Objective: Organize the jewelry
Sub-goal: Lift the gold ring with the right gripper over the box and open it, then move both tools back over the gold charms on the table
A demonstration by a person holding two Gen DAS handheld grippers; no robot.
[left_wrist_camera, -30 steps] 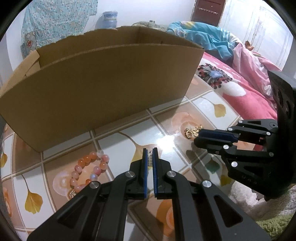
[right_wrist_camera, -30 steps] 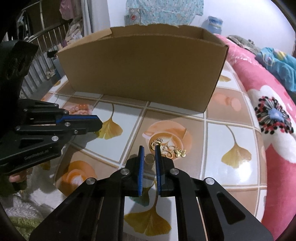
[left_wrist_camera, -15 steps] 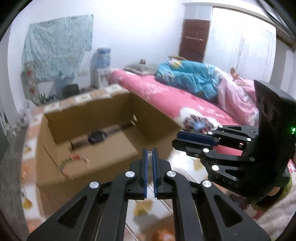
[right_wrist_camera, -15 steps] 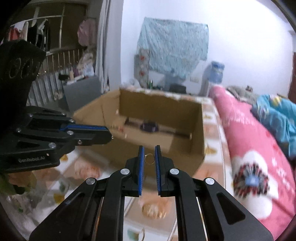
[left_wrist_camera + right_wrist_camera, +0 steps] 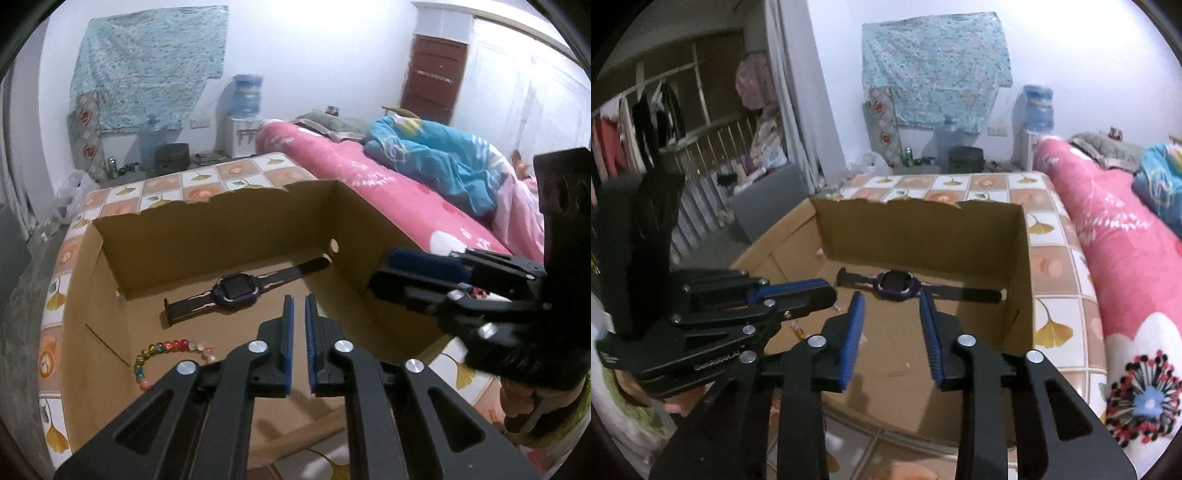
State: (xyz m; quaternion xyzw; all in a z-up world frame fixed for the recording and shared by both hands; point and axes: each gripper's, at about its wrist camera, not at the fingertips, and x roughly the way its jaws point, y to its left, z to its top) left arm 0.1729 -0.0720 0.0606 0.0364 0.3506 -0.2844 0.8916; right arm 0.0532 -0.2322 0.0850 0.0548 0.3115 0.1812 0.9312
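An open cardboard box [image 5: 229, 218] [image 5: 1019, 258] stands on the tiled table. Inside lie a purple watch [image 5: 236, 290] [image 5: 897, 285] and a coloured bead bracelet [image 5: 162, 350]. My left gripper [image 5: 298, 306] hovers over the box's near part, jaws slightly apart, nothing visible between them. My right gripper [image 5: 892, 306] is open and empty above the box, just short of the watch. Each gripper shows in the other's view: the right one [image 5: 413, 273], the left one [image 5: 798, 295].
A pink bed [image 5: 369, 173] with a blue quilt [image 5: 436, 155] lies to the right of the table. The tiled tabletop [image 5: 1052, 332] continues past the box. A water dispenser [image 5: 245, 110] and a railing [image 5: 701, 155] stand further off.
Both grippers rose from the tabletop to above the box. The right gripper opened and the small gold ring it held is gone. The left gripper's jaws parted slightly and its small piece is gone.
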